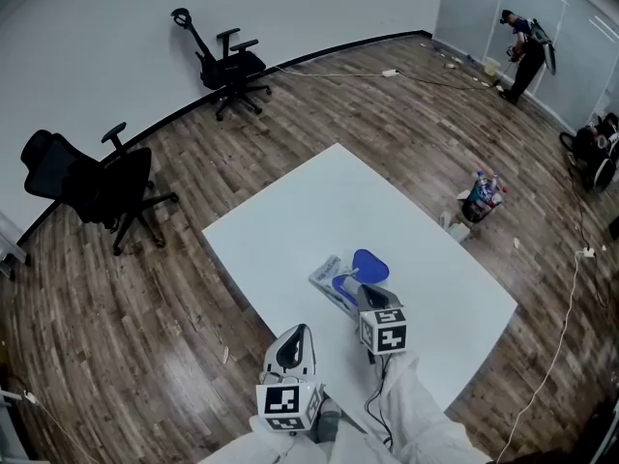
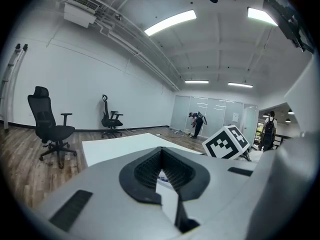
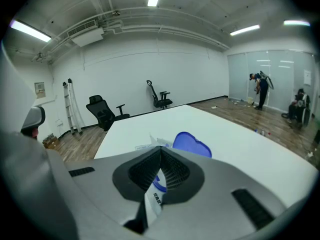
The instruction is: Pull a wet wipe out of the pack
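Note:
The wet wipe pack (image 1: 330,280) lies on the white table (image 1: 319,211), its blue lid (image 1: 370,264) flipped open. My right gripper (image 1: 360,286) hangs just over the pack's opening with its jaws shut. In the right gripper view a white wet wipe (image 3: 154,142) pokes up right at the tips of the right gripper (image 3: 160,150), in front of the blue lid (image 3: 191,145). My left gripper (image 1: 298,329) hovers near the table's front edge, apart from the pack. Its jaws are shut and hold nothing. In the left gripper view the left gripper (image 2: 161,150) points across the table.
Two black office chairs (image 1: 97,187) (image 1: 235,71) stand on the wood floor left of and behind the table. A bag of things (image 1: 481,198) sits on the floor by the table's right corner. A person (image 1: 522,51) stands far off at the glass wall.

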Demonstrator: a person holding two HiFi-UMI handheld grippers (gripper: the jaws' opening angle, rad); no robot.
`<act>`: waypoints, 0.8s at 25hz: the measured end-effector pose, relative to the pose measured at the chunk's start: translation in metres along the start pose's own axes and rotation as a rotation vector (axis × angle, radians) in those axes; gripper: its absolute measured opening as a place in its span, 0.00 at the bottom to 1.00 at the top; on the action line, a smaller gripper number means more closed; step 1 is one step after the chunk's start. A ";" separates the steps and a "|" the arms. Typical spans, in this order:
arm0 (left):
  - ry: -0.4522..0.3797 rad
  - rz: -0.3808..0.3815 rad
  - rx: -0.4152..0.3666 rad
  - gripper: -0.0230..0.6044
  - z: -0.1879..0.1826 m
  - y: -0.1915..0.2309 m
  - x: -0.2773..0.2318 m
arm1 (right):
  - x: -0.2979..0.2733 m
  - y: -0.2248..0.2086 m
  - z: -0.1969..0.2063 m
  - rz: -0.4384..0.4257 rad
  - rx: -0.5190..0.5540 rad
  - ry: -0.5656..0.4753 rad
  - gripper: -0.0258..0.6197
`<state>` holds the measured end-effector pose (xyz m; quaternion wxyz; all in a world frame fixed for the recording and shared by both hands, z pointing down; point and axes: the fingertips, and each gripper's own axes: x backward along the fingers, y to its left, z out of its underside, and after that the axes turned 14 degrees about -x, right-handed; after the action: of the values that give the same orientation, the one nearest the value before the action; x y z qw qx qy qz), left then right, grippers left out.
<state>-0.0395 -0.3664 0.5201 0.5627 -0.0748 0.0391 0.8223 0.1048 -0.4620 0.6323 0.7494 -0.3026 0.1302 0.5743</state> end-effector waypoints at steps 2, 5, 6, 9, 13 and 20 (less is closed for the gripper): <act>-0.009 0.009 0.002 0.04 -0.003 -0.003 -0.001 | 0.002 0.001 0.000 0.003 -0.002 -0.002 0.05; -0.020 0.019 0.004 0.04 -0.006 -0.005 -0.002 | 0.005 0.002 -0.001 0.006 0.001 -0.006 0.05; -0.022 0.022 0.003 0.04 -0.007 -0.006 -0.001 | 0.006 0.003 -0.002 0.006 0.001 -0.009 0.05; -0.023 0.024 -0.005 0.04 -0.008 -0.004 0.000 | 0.009 0.005 -0.005 0.003 -0.001 -0.020 0.05; -0.029 0.023 -0.006 0.04 -0.009 -0.003 0.000 | 0.011 0.008 -0.009 0.001 -0.003 -0.034 0.05; -0.056 0.024 -0.013 0.04 -0.018 -0.007 0.002 | 0.019 0.007 -0.018 0.002 0.008 -0.054 0.05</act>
<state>-0.0323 -0.3650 0.5023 0.5533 -0.0549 0.0190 0.8309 0.1066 -0.4567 0.6053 0.7532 -0.2837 0.1125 0.5827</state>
